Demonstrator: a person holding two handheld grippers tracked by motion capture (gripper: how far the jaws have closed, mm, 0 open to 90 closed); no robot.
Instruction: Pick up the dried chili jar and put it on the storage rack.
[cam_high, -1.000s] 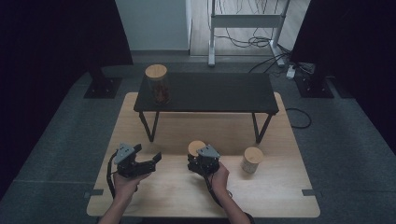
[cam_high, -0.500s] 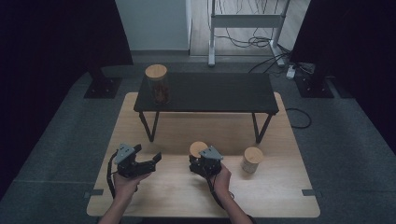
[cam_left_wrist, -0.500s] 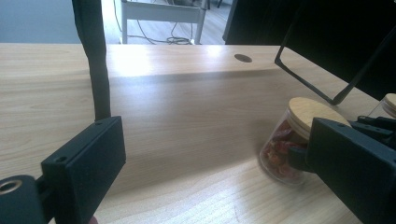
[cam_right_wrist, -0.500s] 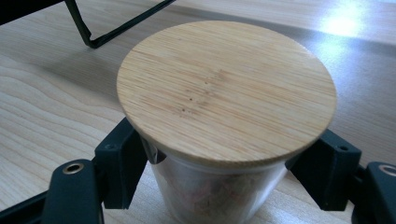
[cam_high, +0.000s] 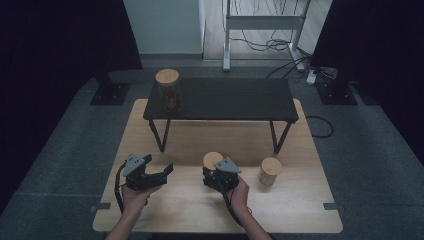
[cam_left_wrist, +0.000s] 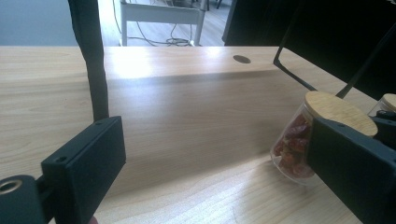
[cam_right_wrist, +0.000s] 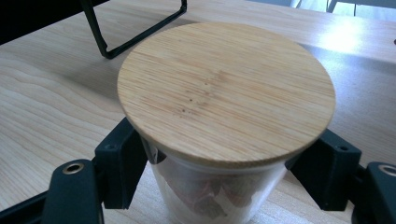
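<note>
A glass jar with a round bamboo lid and reddish-brown pieces inside stands between the jaws of my right gripper, which press on its glass wall just under the lid. In the high view that jar sits at the middle front of the wooden tabletop, with the right gripper shut on it. My left gripper is held open to the jar's left, with nothing between its jaws. In the left gripper view the jar stands to the right, partly behind the right jaw of the left gripper.
A second bamboo-lidded jar stands just right of the held one. A third jar stands on the left end of a low black table, whose metal legs rest on the wooden tabletop. Cables and stand feet lie on the floor behind.
The right gripper and its jar have edged slightly to the right. The left gripper has stayed in place, open.
</note>
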